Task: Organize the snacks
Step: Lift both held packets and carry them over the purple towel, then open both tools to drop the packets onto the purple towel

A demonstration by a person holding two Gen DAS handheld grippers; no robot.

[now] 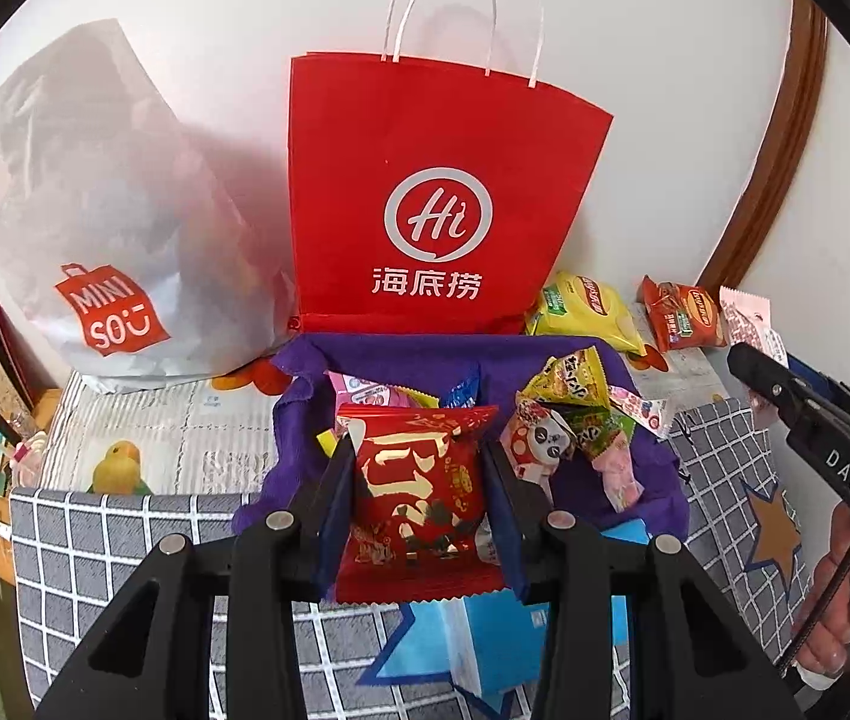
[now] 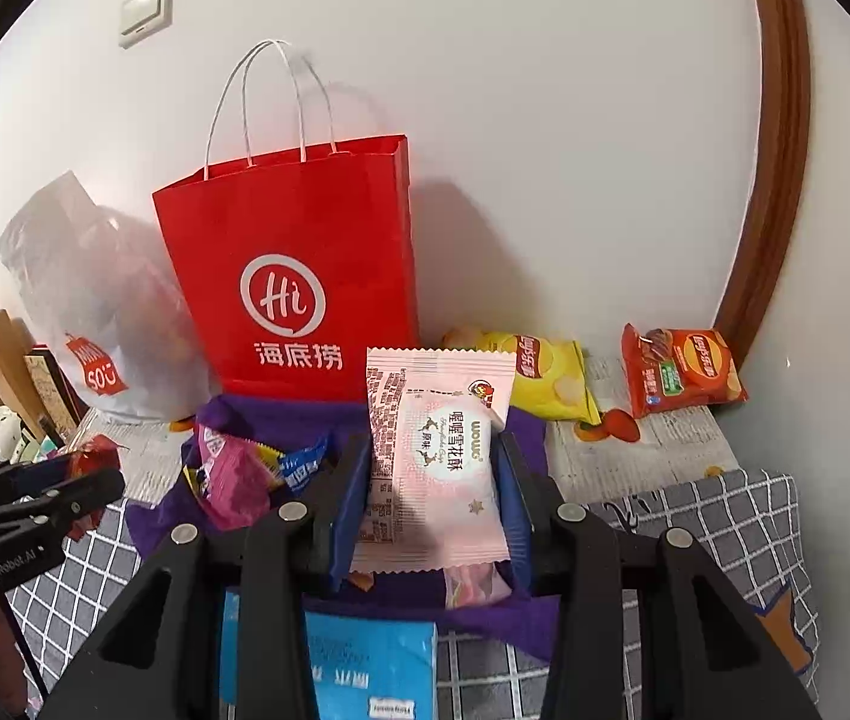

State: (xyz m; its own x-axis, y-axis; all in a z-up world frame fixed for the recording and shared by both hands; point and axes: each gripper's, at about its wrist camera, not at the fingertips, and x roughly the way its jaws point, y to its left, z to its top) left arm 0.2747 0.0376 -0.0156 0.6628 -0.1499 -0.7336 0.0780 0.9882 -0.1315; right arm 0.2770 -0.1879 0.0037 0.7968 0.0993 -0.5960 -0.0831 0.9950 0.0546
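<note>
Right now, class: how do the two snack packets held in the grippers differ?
The left gripper holds a red packet with gold lettering; the right gripper holds a pale pink packet with dark print. The pink packet stands taller than the red. Both are sealed, crimp-edged, upright, above the purple cloth.

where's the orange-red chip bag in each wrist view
Left wrist: orange-red chip bag lies far right of centre, right of the yellow chip bag, near the brown frame.
Right wrist: the bag lies at right, against the wall corner.
Shared landmark: red paper bag standing against the wall.
</note>
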